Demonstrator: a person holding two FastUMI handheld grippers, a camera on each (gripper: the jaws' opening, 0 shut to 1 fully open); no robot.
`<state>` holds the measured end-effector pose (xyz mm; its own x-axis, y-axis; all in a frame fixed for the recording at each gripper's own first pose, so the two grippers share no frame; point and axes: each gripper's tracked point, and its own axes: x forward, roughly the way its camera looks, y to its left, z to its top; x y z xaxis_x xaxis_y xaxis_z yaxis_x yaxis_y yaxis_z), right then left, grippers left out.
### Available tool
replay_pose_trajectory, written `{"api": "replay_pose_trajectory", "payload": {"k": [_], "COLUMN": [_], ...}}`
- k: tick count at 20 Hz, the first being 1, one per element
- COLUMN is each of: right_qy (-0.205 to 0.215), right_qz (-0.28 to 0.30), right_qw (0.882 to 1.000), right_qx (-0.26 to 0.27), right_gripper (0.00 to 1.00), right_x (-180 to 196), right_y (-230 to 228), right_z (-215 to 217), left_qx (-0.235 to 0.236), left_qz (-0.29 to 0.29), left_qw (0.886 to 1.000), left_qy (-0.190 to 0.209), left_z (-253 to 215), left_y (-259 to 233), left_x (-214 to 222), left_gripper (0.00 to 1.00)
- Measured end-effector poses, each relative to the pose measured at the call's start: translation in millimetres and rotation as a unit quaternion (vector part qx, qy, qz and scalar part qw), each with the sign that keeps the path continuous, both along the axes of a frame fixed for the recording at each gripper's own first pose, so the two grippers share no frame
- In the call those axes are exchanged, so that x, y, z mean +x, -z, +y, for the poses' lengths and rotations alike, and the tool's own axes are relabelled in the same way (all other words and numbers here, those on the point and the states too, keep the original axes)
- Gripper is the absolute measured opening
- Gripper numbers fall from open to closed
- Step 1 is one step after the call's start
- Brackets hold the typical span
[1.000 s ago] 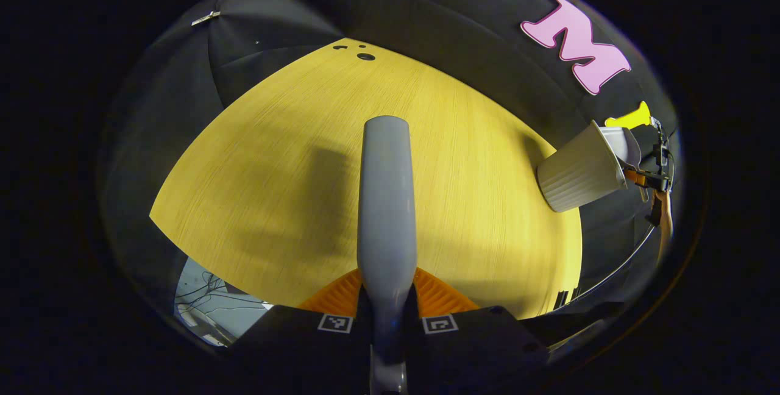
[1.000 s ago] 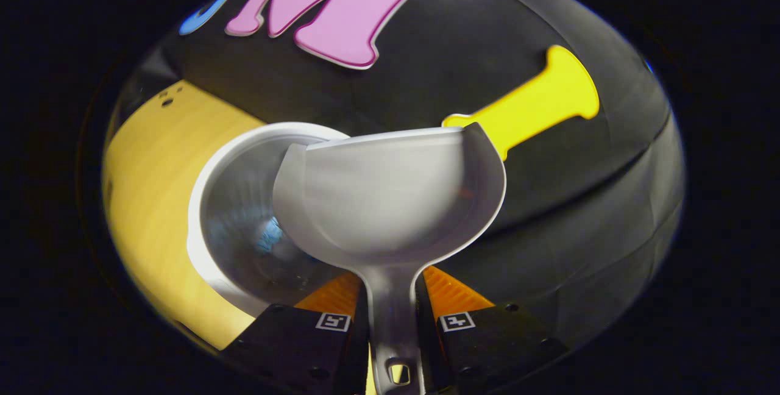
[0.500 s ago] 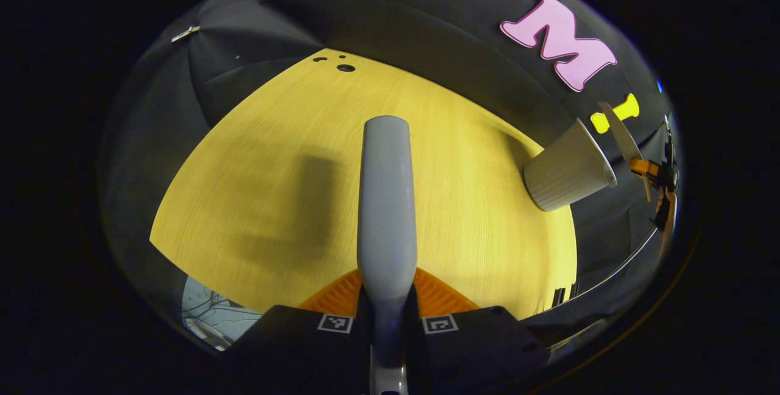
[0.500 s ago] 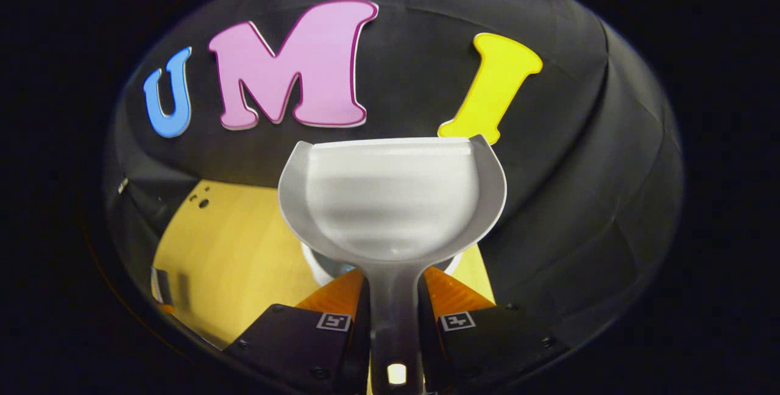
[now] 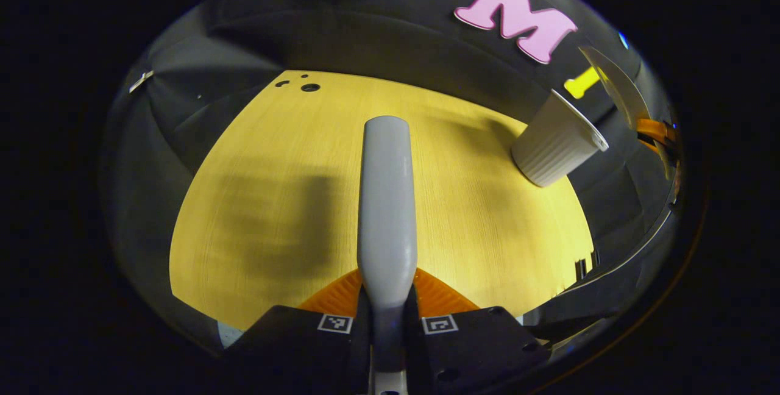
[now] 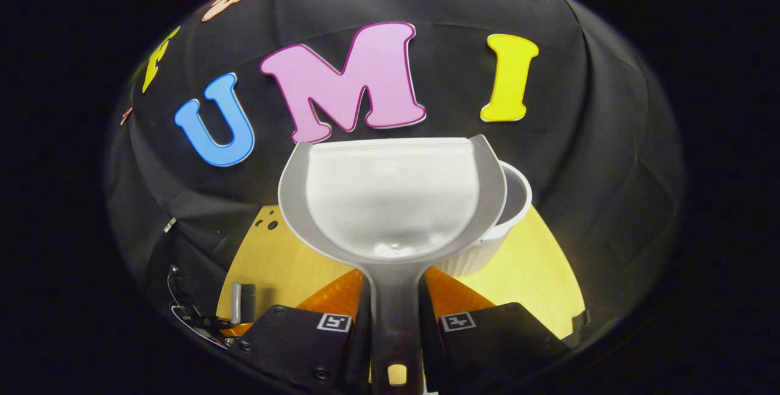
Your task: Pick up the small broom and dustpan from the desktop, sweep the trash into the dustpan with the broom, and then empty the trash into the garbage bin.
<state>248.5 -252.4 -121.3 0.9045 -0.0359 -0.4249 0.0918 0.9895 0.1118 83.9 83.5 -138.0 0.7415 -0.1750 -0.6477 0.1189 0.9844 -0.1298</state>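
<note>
Dustpan [image 6: 390,200], empty, raised just before the white garbage bin [image 6: 509,224]. Right gripper [image 6: 393,316] clamps its handle; left gripper [image 5: 387,316] clamps the broom [image 5: 386,200] above the desktop [image 5: 274,200].

Both views are dim at the margins and bright in the middle, with strong fisheye bending that curves the yellow desktop [image 5: 463,218] into a dome. Light falls from above: in the left gripper view the broom handle [image 5: 386,200] casts a broad, soft shadow on the wood to its left, its edges smeared by slight motion blur. The ribbed garbage bin [image 5: 551,145] throws a fainter shadow toward the wall. In the right gripper view the dustpan [image 6: 390,197] catches a pale sheen across its bowl, without harsh glare. The wall cloth stays dark and low in contrast. Detail near the rims is stretched and soft.
</note>
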Motion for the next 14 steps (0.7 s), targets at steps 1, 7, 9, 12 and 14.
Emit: {"api": "replay_pose_trajectory", "payload": {"k": [1,7,9,12,14], "right_qy": [-0.006,-0.050,-0.055,-0.061,-0.063], "right_qz": [0.016,0.102,0.130,0.176,0.206], "right_qw": [1.000,0.993,0.990,0.982,0.976], "right_qx": [0.000,-0.004,-0.005,-0.018,-0.015], "right_gripper": [0.38,0.38,0.38,0.38,0.38], "right_x": [-1,-14,-23,-36,-44], "right_y": [6,49,57,81,91], "right_z": [1,8,7,7,6], "left_qx": [0.003,0.033,0.048,0.077,0.089], "left_qz": [0.004,0.032,0.039,0.051,0.064], "left_qw": [1.000,0.999,0.998,0.996,0.994], "left_qy": [0.006,0.015,0.020,0.020,0.012], "left_z": [0,7,10,13,12], "left_y": [5,36,46,54,64], "left_x": [1,7,11,16,20], "left_gripper": [0.27,0.31,0.27,0.31,0.31]}}
